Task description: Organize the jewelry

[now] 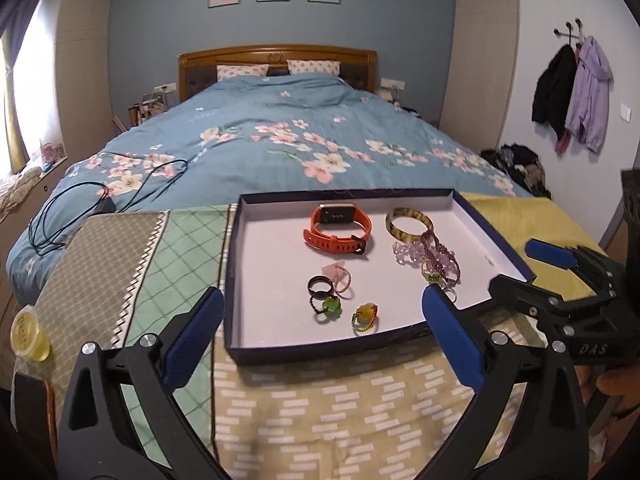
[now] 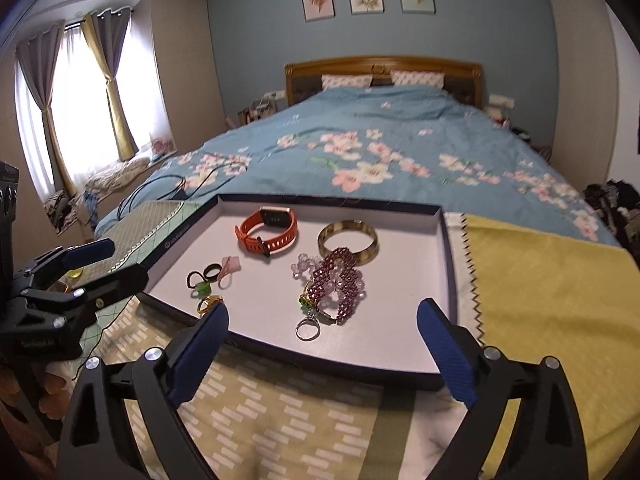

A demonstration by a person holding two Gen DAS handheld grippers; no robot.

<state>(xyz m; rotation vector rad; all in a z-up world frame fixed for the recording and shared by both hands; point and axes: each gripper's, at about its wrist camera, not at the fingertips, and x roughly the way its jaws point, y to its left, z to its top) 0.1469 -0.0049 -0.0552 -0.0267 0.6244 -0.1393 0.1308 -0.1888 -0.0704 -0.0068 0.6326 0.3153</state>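
A shallow dark-rimmed box lid [image 1: 236, 280] [image 2: 448, 264] with a white floor holds the jewelry. In it lie an orange smartwatch [image 1: 340, 226] [image 2: 268, 230], an amber bangle [image 1: 408, 222] [image 2: 348, 238], purple beaded bracelets [image 1: 436, 256] [image 2: 340, 276], a black ring [image 1: 319, 285] [image 2: 211, 271], a green-stone ring [image 1: 330, 306] [image 2: 200, 288], a yellow beaded ring [image 1: 365, 316] [image 2: 210, 302], a pink ring [image 1: 340, 276] [image 2: 231, 266] and a silver ring [image 2: 307, 330]. My left gripper [image 1: 320, 316] is open and empty at the lid's near edge. My right gripper [image 2: 322, 328] is open and empty, also at the near edge.
The lid lies on patterned cloths [image 1: 320, 412] at the foot of a bed [image 1: 280, 136]. A yellow cloth [image 2: 552, 288] lies right of the lid. A yellow jar [image 1: 28, 332] and a phone [image 1: 34, 404] are at the far left. Black cables [image 1: 80, 200] lie on the quilt.
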